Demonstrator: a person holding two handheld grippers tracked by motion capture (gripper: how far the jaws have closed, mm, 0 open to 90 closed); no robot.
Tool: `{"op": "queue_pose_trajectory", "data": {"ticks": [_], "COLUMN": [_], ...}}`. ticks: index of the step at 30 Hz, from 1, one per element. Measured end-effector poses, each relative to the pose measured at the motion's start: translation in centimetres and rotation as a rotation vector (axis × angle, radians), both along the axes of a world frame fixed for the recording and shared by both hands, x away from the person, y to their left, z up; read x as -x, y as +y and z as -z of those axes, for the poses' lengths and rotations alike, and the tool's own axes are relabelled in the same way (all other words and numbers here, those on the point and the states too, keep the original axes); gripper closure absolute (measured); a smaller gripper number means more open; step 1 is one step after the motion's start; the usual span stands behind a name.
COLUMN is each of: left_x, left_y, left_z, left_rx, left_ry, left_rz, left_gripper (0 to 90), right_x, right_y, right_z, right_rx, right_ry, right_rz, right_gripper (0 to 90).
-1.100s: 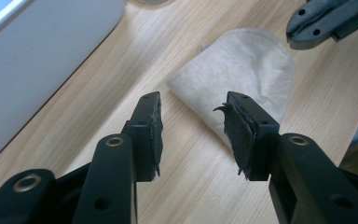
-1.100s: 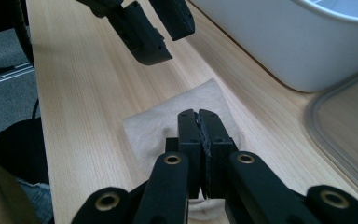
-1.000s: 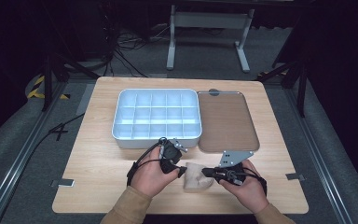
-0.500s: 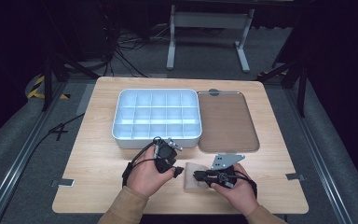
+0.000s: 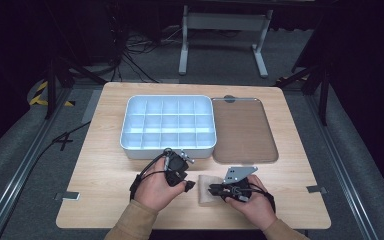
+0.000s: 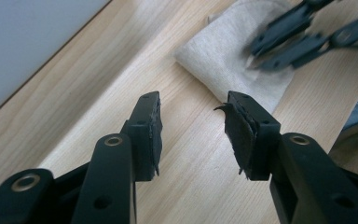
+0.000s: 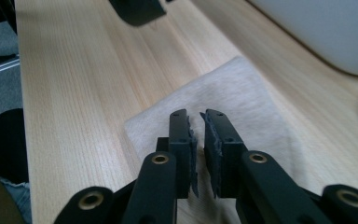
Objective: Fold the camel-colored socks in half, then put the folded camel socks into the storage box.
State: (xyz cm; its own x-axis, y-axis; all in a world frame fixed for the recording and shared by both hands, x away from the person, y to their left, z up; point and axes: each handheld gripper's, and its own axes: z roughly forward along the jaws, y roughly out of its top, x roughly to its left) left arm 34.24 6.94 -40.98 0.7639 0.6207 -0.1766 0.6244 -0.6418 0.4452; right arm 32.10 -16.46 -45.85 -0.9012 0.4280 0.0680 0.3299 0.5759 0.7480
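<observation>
Beige cloth [image 5: 207, 189] lying flat on the wooden table [image 5: 105, 170], in the lower middle of the high view, just below the white compartment box [image 5: 168, 125] and the brown tray [image 5: 242, 130]. Right gripper [image 7: 197, 122] placed over the cloth, jaws with a narrow gap after just opening a little, nothing clamped between them; cloth seen under the tips, contact hard to tell. Left gripper [image 6: 192, 126] to the left of the cloth, released, jaws wide apart over bare wood, cloth corner in the upper middle of its view. Hands holding both grippers from the bottom edge.
</observation>
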Motion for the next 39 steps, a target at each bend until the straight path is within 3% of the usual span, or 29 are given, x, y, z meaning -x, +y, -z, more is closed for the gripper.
{"op": "queue_pose_trajectory", "data": {"ticks": [5, 8, 15, 27, 37, 39], "left_x": [-0.2, -0.3, -0.3, -0.4, -0.3, -0.3], "left_y": [-0.3, -0.4, -1.5, -2.1, -3.4, -3.5], "left_z": [0.9, 1.4, 2.4, 3.4, 3.8, 3.8], "left_rx": [-0.017, -0.031, -0.061, -0.091, -0.093, -0.086], "left_ry": [0.013, 0.022, -0.001, 0.014, -0.018, -0.042], "left_rz": [0.011, 0.017, 0.085, 0.135, 0.179, 0.191], "left_gripper": [58.0, 60.1, 69.6, 70.1, 73.3, 73.2], "right_x": [-0.7, -0.9, -0.6, -0.6, -0.6, -0.6], "right_y": [-0.7, -0.9, -0.6, -0.6, -0.5, -0.5], "right_z": [0.5, 0.9, 0.8, 0.8, 0.8, 0.8], "right_rx": [0.045, 0.034, 0.070, 0.071, 0.079, 0.078], "right_ry": [0.024, 0.038, 0.005, -0.001, 0.000, 0.000], "right_rz": [0.032, 0.031, 0.020, 0.014, 0.009, 0.008], "right_gripper": [82.1, 83.3, 83.6, 83.6, 83.3, 83.3]}}
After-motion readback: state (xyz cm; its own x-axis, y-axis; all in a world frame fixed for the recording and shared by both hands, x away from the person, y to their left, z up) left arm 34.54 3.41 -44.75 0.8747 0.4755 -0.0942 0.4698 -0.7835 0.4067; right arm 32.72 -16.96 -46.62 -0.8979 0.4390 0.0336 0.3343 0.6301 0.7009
